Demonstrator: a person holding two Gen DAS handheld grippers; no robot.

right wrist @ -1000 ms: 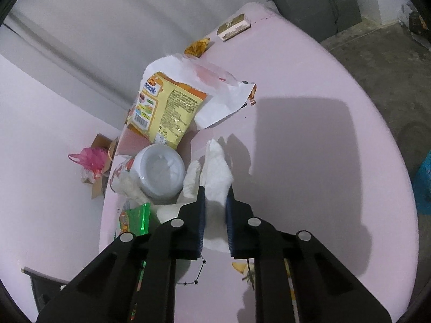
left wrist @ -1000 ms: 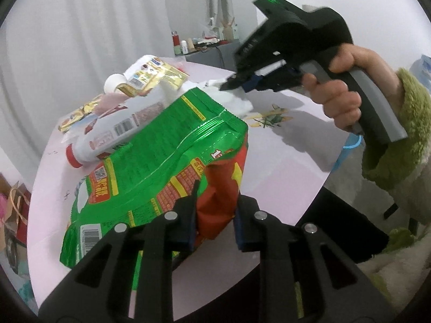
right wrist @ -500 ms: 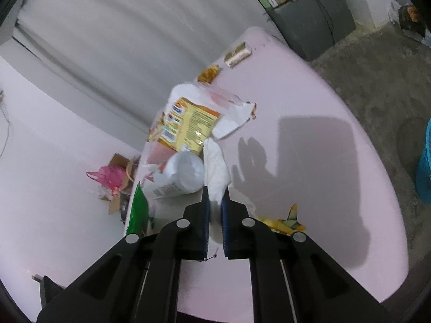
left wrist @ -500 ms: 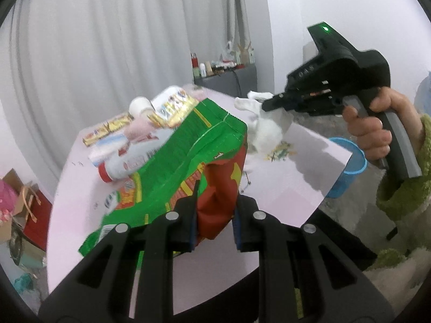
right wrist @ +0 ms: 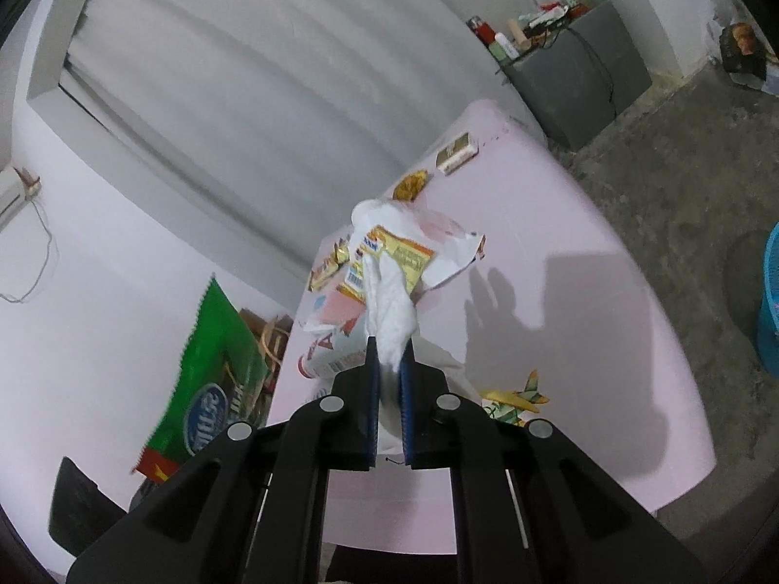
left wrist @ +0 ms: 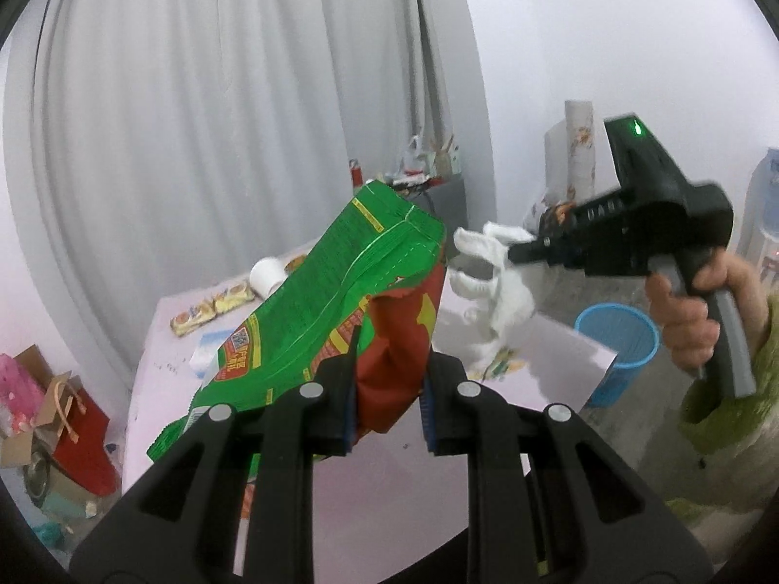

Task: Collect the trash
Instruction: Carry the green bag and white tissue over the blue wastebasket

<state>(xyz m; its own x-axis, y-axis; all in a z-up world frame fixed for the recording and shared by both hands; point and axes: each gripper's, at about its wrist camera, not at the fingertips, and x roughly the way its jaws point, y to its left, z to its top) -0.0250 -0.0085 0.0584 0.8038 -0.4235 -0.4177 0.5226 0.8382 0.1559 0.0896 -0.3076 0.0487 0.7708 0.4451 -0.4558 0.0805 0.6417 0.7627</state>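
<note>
My left gripper (left wrist: 387,365) is shut on the red lower corner of a green and red snack bag (left wrist: 336,301), held up above the pink table (left wrist: 389,477). The same snack bag (right wrist: 214,370) hangs at the left of the right wrist view. My right gripper (right wrist: 389,360) is shut on a crumpled white tissue (right wrist: 389,301), lifted clear of the table (right wrist: 560,331). From the left wrist view that tissue (left wrist: 491,277) dangles from the right gripper (left wrist: 516,253), which a hand (left wrist: 691,321) in a green sleeve holds.
A blue mesh bin (left wrist: 616,345) stands on the floor past the table's right edge. On the table lie a yellow wrapper (right wrist: 399,263), a white bottle (right wrist: 331,355), a small box (right wrist: 455,153), biscuit packs (left wrist: 212,306) and a paper plane (right wrist: 516,396). Bags (left wrist: 53,413) sit on the floor at left.
Both grippers have risen off the table with their loads. The snack bag now hangs in the air, and the tissue has come up and away to the right.
</note>
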